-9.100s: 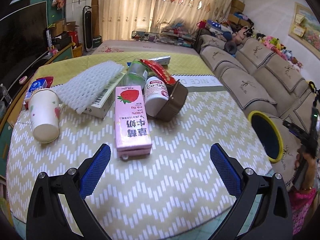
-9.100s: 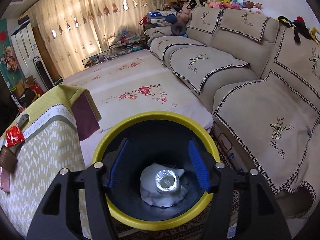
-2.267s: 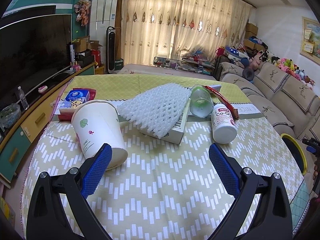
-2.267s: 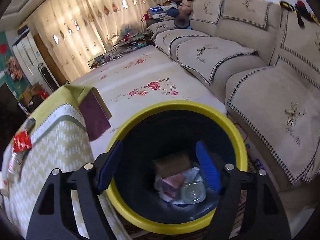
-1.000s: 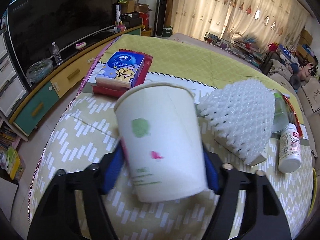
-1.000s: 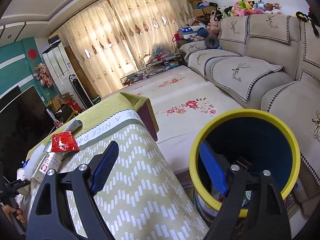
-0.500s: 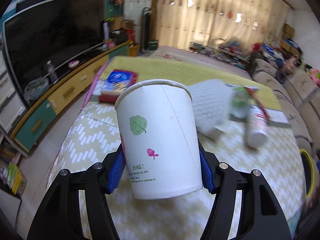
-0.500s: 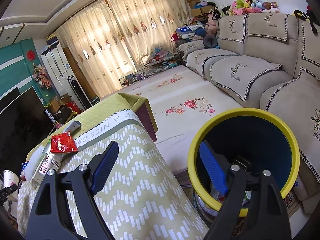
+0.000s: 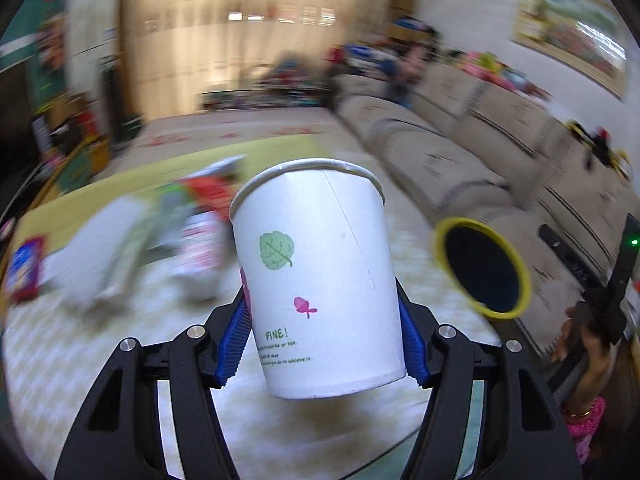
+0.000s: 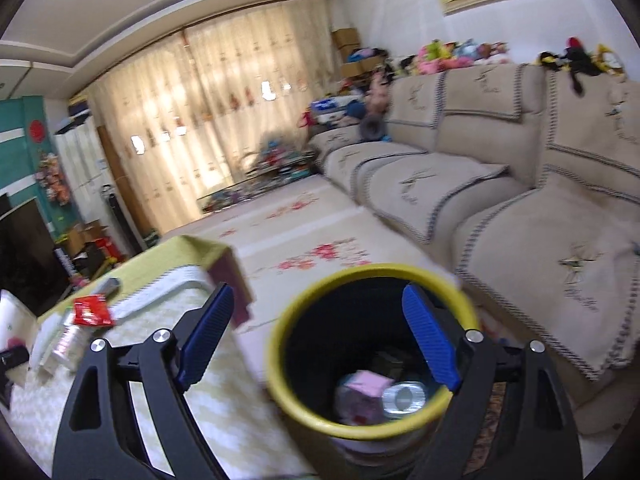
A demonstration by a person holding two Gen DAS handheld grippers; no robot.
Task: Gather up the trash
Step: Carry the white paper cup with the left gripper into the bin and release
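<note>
The cup (image 9: 316,276) is white paper, round and smooth, with a green leaf on it. The left gripper (image 9: 324,344) pinches it between ribbed blue pads, up above the table (image 9: 100,360). The right gripper (image 10: 316,336) is spread wide over the round yellow-rimmed bin (image 10: 400,426) by the sofa (image 10: 540,240).

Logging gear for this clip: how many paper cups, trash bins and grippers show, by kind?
paper cup: 1
yellow-rimmed trash bin: 1
grippers: 2, the left gripper and the right gripper
Total: 4
</note>
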